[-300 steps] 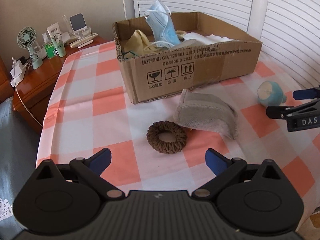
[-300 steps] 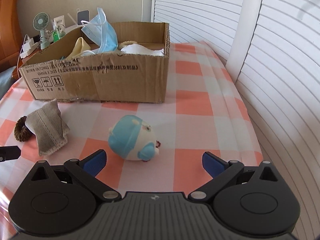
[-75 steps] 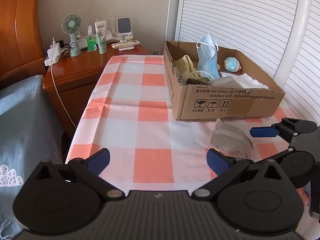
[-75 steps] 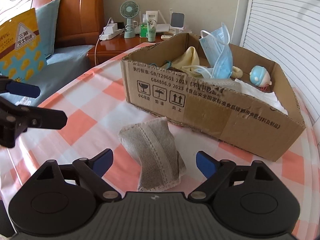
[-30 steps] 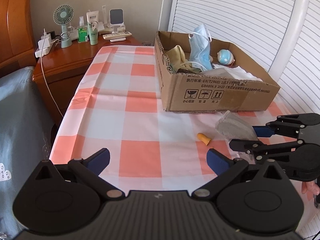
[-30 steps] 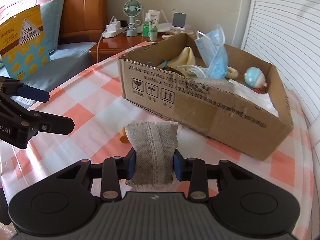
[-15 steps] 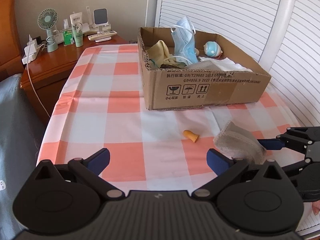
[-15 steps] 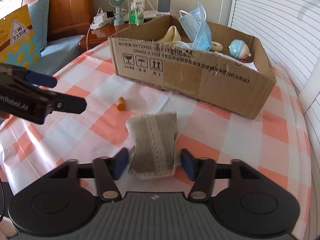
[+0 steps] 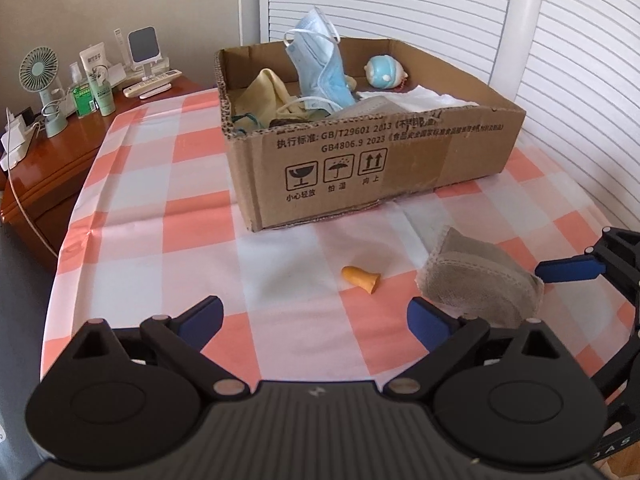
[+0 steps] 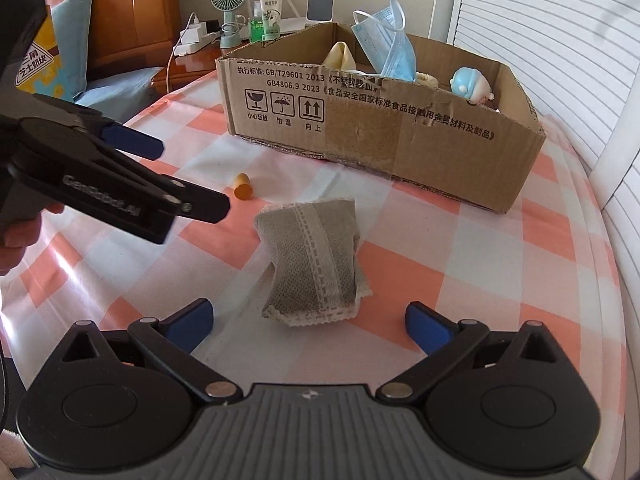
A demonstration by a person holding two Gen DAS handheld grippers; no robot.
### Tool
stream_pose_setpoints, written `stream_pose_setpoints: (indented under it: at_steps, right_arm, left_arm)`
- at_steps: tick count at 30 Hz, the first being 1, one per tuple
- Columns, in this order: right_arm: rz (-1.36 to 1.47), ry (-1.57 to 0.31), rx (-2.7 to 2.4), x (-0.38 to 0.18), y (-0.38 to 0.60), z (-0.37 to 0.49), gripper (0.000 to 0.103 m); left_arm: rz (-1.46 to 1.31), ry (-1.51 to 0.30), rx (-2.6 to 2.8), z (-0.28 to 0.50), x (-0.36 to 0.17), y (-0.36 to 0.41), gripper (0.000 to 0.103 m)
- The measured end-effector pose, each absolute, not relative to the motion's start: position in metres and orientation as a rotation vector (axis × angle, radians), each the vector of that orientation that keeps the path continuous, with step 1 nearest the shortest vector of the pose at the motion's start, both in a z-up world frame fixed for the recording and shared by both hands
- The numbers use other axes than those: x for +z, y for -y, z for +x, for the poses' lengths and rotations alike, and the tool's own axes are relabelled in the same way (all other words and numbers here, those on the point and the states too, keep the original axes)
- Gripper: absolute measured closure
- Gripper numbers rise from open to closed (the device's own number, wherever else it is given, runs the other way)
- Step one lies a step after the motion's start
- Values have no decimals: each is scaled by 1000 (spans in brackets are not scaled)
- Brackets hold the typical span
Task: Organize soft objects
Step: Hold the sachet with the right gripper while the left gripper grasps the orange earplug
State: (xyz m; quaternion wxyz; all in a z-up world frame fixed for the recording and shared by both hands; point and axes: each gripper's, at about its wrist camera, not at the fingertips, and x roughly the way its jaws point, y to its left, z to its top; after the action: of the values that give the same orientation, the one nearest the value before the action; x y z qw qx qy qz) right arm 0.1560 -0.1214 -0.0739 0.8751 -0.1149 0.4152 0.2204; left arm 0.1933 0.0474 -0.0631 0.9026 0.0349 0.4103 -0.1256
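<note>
Pouch: lies on the counter before your right hand-held gripper, jaws opening wide, untouched. Left hand-held gripper: closing, nothing between; earplug just ahead.

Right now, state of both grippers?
Left gripper: open, jaws closing, holding nothing; orange earplug lies ahead on the cloth.
Right gripper: jaws opening, grey pouch released, lying between them untouched.

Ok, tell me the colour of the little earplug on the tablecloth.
Orange earplug, clearest in the left wrist view.
</note>
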Motion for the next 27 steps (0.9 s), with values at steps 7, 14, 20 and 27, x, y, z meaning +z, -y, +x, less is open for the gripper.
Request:
stream_pose_setpoints:
  at_steps: [7,14,20,27]
  right_arm:
    - [-240,-848,469,-75,123,153,0]
    - [-236,-831,470,-75,126,149,0]
    - [-238,-813,467,-76,126,146,0]
    - [-251,-793,499,-77,120,150,0]
  left_arm:
    - [128,-809,-352,204,-68,-35,53]
    - [158,-790,-443,209,-67,-25,78]
    - [146,-805,-412,204,-65,-28,83]
    - [62,-844,-298,191,-62,-46,83]
